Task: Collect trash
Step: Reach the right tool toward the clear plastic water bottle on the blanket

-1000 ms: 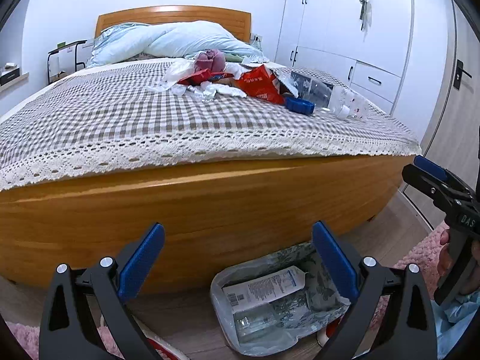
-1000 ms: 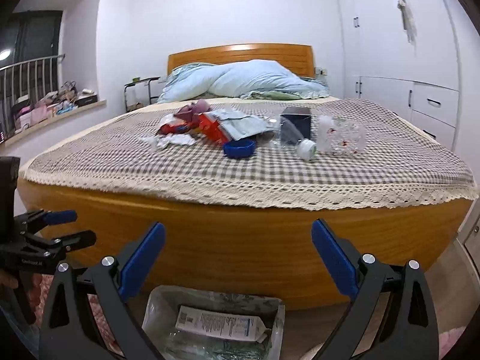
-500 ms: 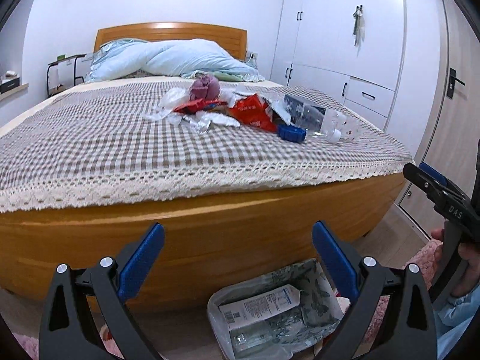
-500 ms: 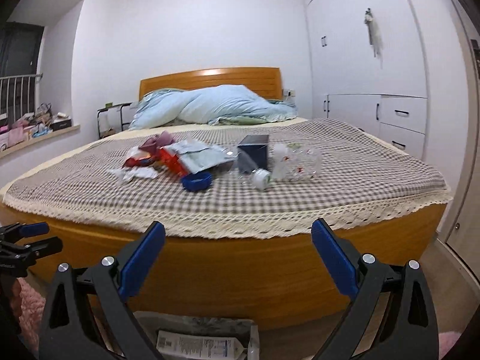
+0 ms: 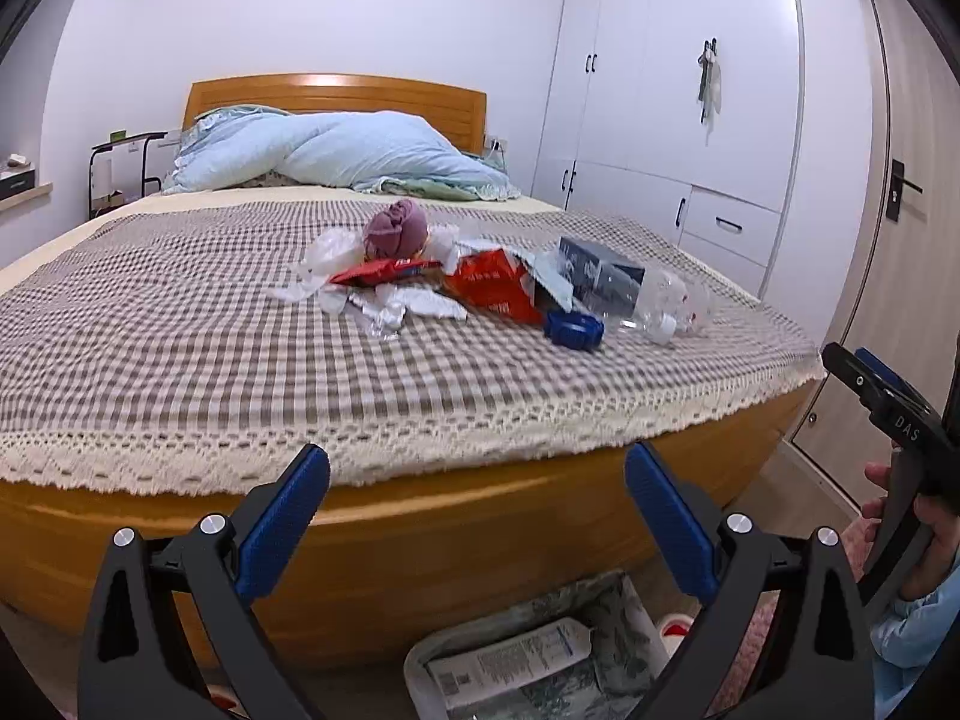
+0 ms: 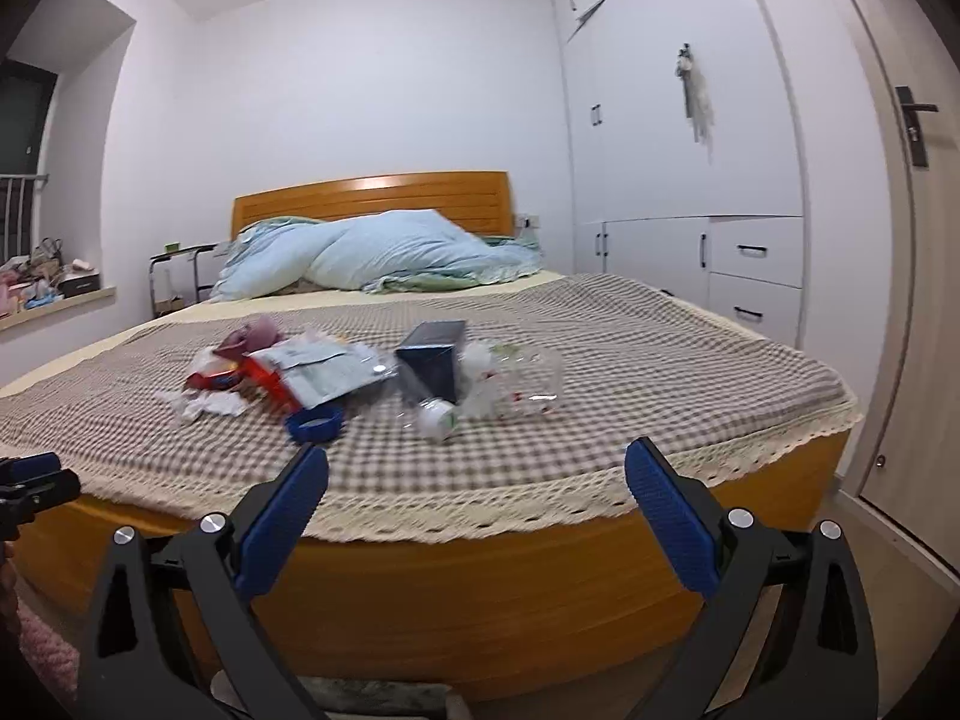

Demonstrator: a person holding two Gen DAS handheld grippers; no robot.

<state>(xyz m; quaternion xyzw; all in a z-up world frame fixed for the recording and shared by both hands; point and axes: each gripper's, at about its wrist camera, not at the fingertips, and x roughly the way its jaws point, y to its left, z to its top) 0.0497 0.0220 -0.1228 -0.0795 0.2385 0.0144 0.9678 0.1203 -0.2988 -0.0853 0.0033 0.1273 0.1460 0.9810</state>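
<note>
Trash (image 5: 480, 285): heaped mid-bed (wrappers, box, bottle, blue lid), uncollected.
Bin (image 5: 540, 666): on floor, holds one carton.
Left gripper (image 5: 477, 516): spread, empty.
Right gripper (image 6: 477, 516): spread, empty.

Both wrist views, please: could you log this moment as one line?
left gripper: open, empty | right gripper: open, empty | trash pile: on bed | bin bag: floor, part-filled

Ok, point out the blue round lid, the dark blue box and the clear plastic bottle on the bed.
Blue round plastic lid (image 5: 574, 329): left wrist view, on its rim.
Dark blue cardboard box (image 6: 433, 360): right wrist view, on its front face.
Clear plastic bottle (image 6: 522, 377): right wrist view, on its body.
</note>
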